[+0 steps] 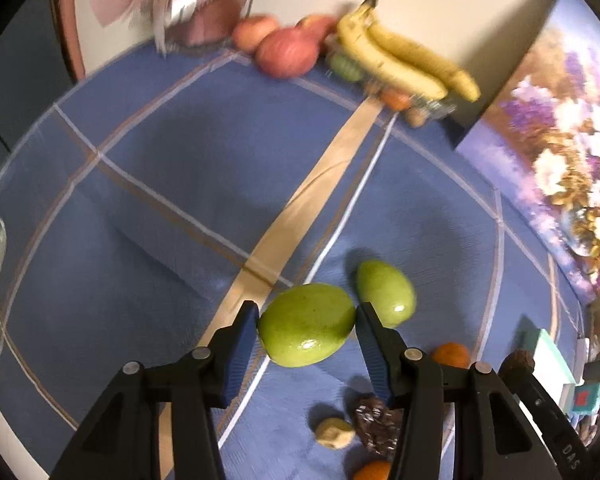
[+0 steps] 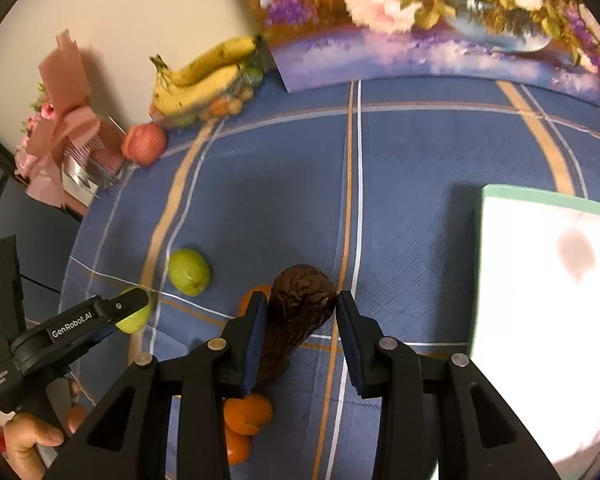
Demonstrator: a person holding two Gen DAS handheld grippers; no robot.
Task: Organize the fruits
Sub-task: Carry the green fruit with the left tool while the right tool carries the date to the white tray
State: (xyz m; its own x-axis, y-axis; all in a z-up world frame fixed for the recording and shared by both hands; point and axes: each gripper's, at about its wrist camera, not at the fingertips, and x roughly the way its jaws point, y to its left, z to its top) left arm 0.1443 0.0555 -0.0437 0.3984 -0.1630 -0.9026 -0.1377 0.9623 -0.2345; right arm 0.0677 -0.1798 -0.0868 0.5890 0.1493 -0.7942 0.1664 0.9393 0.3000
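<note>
My left tool (image 1: 306, 322) grips a green fruit (image 1: 307, 325) above the blue surface (image 1: 160, 200); my right tool (image 2: 302, 320) clamps a dark wrinkled fruit (image 2: 300, 304), oranges (image 2: 247, 414) near.

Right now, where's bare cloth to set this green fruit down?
Free: the wide blue tablecloth between the held green fruit and the apples and bananas at the wall. Crowded: around the second green fruit, oranges and dark avocado.
</note>
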